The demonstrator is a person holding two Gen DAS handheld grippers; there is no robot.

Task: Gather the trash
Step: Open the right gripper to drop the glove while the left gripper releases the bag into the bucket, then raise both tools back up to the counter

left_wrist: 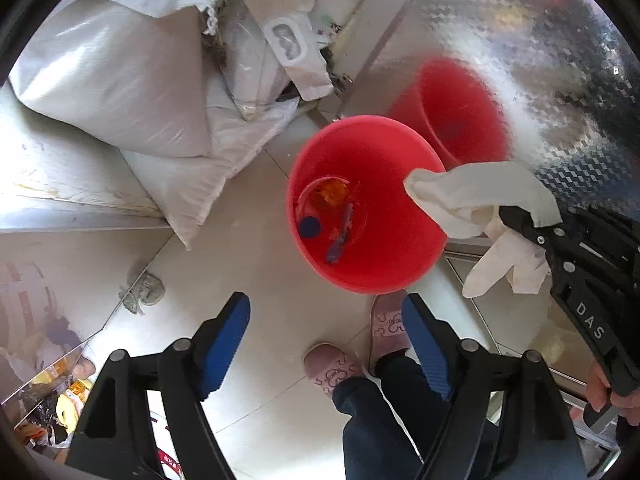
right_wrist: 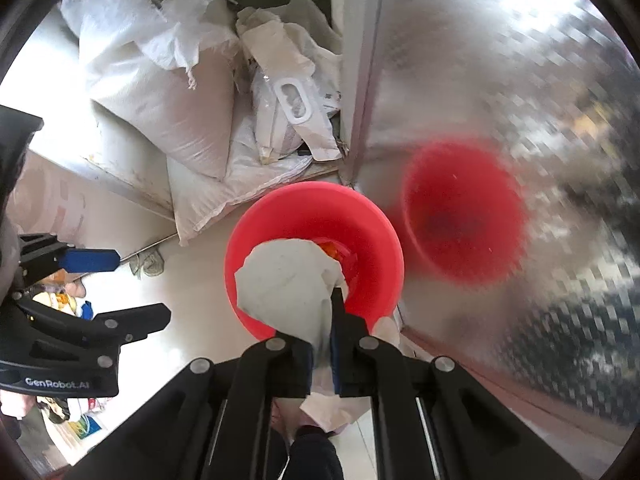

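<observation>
Now my right gripper (right_wrist: 322,344), clamped on the crumpled tissue (right_wrist: 288,284), hangs just above the red bucket (right_wrist: 280,204) at centre frame.

Storage corner of a home, by a patterned metal door

Landmark: red bucket (left_wrist: 366,204) standing on pale glossy floor tiles (left_wrist: 248,280), holding scraps of rubbish. Behind it, in the corner: stacked white woven sacks (left_wrist: 120,80), one frayed at its open mouth, with crumpled paper bags (right_wrist: 288,92), one with a die-cut handle, wedged between them and the door frame. To its right: a shiny embossed metal panel (left_wrist: 540,60) that mirrors the bucket as a red blur. To its left: a low tiled ledge (left_wrist: 48,168) under the sacks. In front of it: a person's pink house slippers (left_wrist: 332,368) and dark trousers, domestic footwear.
</observation>
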